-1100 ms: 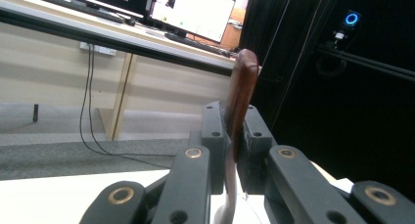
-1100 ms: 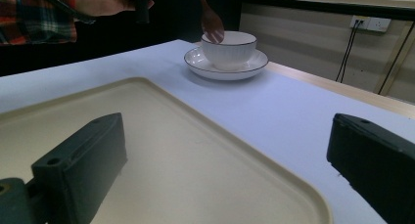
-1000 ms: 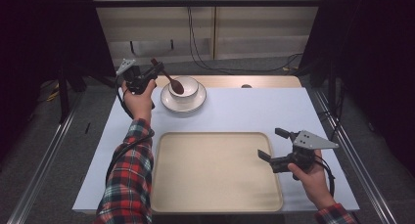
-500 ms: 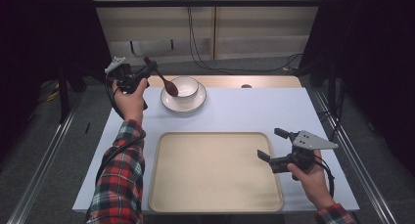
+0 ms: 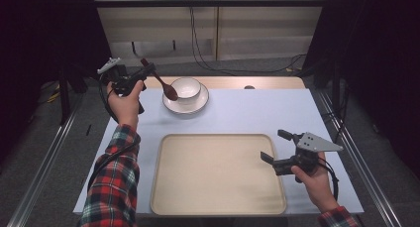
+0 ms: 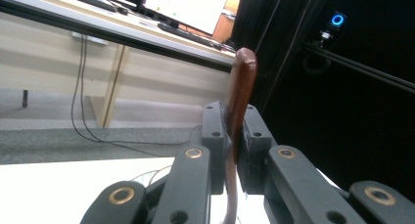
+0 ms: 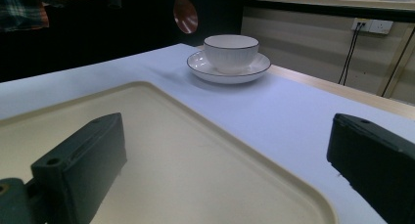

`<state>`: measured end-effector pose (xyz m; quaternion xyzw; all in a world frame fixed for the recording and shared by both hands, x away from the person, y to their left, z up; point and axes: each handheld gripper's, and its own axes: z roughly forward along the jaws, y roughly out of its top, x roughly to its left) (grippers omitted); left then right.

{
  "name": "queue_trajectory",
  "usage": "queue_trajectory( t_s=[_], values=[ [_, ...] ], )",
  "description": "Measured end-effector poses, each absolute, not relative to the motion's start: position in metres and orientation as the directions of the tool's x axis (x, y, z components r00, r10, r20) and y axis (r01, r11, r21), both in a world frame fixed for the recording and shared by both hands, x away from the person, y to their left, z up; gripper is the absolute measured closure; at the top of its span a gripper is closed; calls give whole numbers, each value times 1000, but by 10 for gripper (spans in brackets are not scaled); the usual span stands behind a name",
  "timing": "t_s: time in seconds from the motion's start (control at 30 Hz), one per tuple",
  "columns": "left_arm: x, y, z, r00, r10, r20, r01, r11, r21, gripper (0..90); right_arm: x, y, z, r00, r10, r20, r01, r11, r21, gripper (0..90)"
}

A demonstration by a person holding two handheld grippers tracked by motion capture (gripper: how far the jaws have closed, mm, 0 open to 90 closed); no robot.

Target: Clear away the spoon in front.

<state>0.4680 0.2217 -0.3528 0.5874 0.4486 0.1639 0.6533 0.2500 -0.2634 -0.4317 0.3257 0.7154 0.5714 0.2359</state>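
My left gripper [image 5: 147, 71] is shut on the handle of a brown wooden spoon [image 5: 164, 85], held in the air at the table's far left. The spoon's head hangs just left of a white bowl [image 5: 186, 88] that sits on a white saucer [image 5: 198, 104]. In the left gripper view the spoon handle [image 6: 241, 87] stands upright, pinched between the jaws. My right gripper [image 5: 272, 145] is open over the right edge of a beige tray [image 5: 218, 172], with nothing between its jaws. The right gripper view shows the bowl [image 7: 230, 50], the spoon's head [image 7: 185, 13] and the tray [image 7: 186, 155].
A pale sheet [image 5: 277, 110] covers the table, with a wooden strip along the far edge. Cables hang down the back wall. Metal rails [image 5: 44, 167] run along both sides of the table.
The left gripper has lifted the spoon out of the bowl and carried it to the left and away. The right gripper has stayed in place.
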Motion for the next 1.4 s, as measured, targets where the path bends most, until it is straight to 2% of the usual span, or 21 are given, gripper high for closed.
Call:
queue_trajectory(
  t_s=[1.4],
  values=[
    [432,225,-351,643,643,-417,408,173,896,840,250,-262,-433,-689,724,22,198,159,967,6]
  ],
)
